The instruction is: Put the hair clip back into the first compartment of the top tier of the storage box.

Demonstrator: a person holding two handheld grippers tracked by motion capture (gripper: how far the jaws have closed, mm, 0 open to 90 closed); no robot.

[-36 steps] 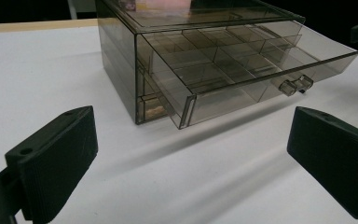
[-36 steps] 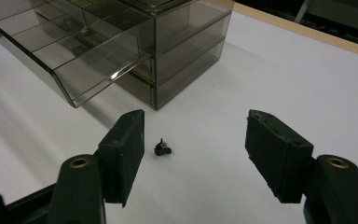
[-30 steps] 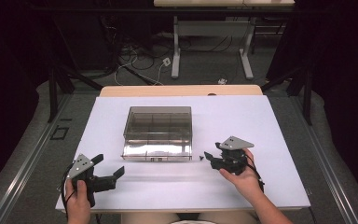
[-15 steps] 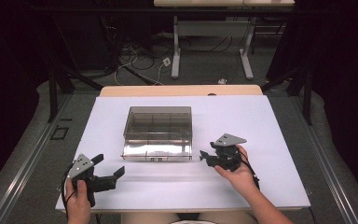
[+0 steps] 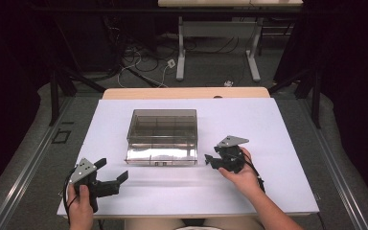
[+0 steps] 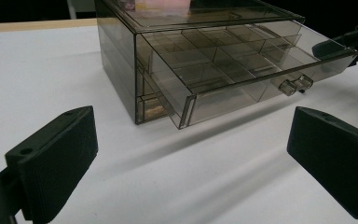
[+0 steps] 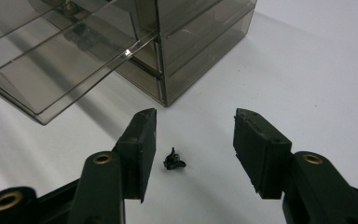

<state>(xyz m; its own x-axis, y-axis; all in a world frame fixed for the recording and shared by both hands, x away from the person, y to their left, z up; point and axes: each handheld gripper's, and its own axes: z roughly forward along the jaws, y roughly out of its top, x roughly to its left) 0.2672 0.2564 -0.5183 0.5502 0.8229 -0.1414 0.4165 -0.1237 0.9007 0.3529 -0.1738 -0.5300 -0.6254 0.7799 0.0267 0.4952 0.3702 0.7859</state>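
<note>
One small black part [image 7: 174, 161] lies on the white table [image 5: 278, 187], just off the near right corner of the smoky clear drawer box [image 5: 162, 136], whose single drawer [image 6: 242, 74] is pulled out. Your right gripper [image 7: 193, 140] straddles the part, jaws part open, just been closing, not touching it. Your left gripper [image 5: 110, 173] rests wide open and empty, near the table's front edge.
</note>
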